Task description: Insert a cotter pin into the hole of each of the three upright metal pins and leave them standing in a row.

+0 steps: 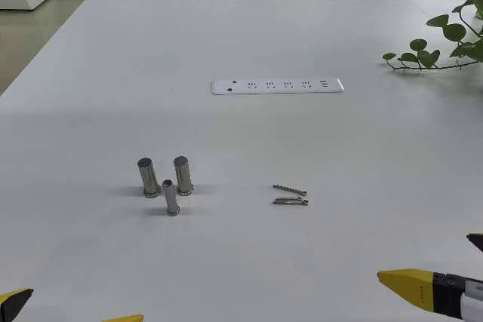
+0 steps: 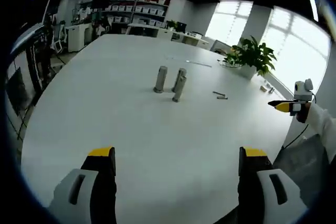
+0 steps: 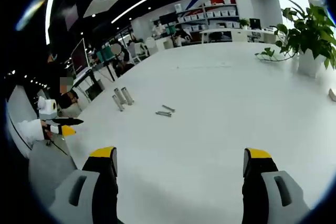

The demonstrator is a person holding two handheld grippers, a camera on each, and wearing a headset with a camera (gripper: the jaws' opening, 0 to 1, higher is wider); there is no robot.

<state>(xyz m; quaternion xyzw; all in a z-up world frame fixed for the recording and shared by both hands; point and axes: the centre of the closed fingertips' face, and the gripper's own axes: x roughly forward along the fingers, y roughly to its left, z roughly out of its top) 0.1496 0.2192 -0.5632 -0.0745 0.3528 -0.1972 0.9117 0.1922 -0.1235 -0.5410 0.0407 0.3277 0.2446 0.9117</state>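
Both grippers are released, jaws spread wide with nothing between them. The left gripper [image 2: 178, 153] shows its two yellow-tipped jaws over bare table [image 2: 157, 129] in its own view, and the right gripper [image 3: 181, 153] shows the same in its own. In the head view the left gripper [image 1: 72, 311] pokes in at the bottom left corner and the right gripper [image 1: 424, 256] at the bottom right, both well nearer the person than the power strip [image 1: 278, 86]. That white strip lies flat, mid-table. The three pins [image 1: 170, 182] stand upright in a tight cluster on the person's side of the strip and off past its left end. Two stand side by side, and the third, slimmer one stands just in front of them, so they form a triangle and not a row. The cotter pins [image 1: 290, 195] lie loose on the table, also on the person's side of the strip, below its right half and well apart from the pins. One lies just behind the other; whether the nearer piece is one or two I cannot tell. None sits in a pin's hole. A plant [image 1: 445, 35] trails leaves over the table to the right of the strip.
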